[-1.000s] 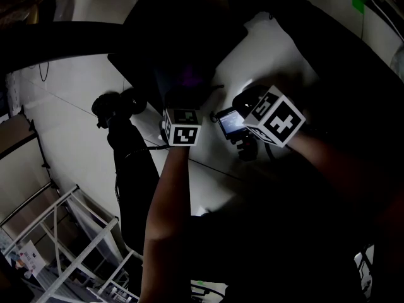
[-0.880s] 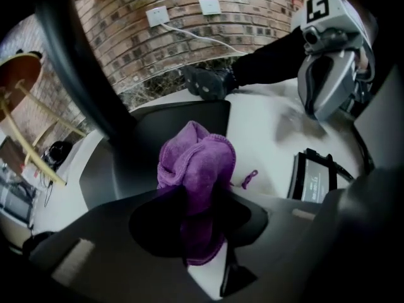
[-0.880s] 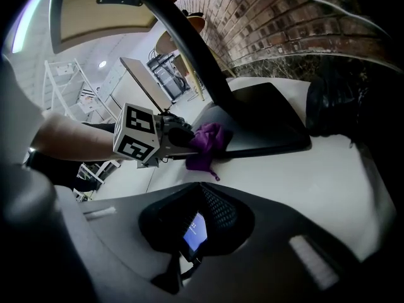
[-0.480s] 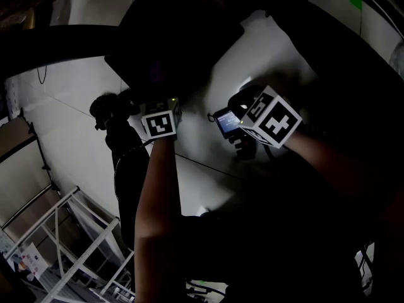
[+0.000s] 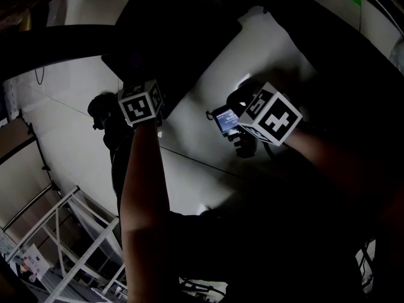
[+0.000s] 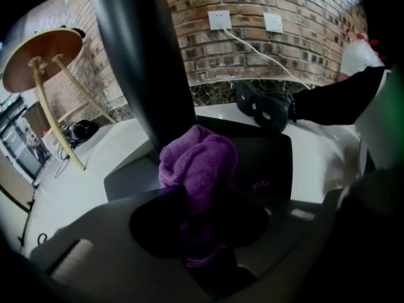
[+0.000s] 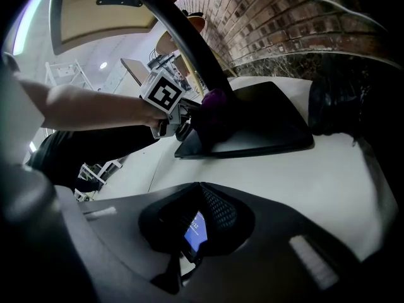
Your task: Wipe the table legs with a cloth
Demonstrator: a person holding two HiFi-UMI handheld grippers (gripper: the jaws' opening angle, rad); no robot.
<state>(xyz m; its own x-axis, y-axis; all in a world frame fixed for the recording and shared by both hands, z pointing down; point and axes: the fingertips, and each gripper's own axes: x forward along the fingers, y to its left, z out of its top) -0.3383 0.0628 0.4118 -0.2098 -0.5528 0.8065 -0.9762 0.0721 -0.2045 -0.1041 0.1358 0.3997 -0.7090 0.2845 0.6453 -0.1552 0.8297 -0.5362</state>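
A fuzzy purple cloth [image 6: 197, 169] was clamped in the left gripper [image 6: 202, 226] and held against the smooth, round black table leg [image 6: 142, 55], just above its flat dark base [image 6: 268, 160]. A small device [image 7: 193, 231] with a lit blue screen, its writing too small to be read, was gripped between the jaws of the right gripper [image 7: 198, 222].

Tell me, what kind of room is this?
Probably an indoor studio or workshop-style room rather than a home. There is a brick wall with white wall sockets, a pale glossy floor, a round wooden table and a white metal rack.
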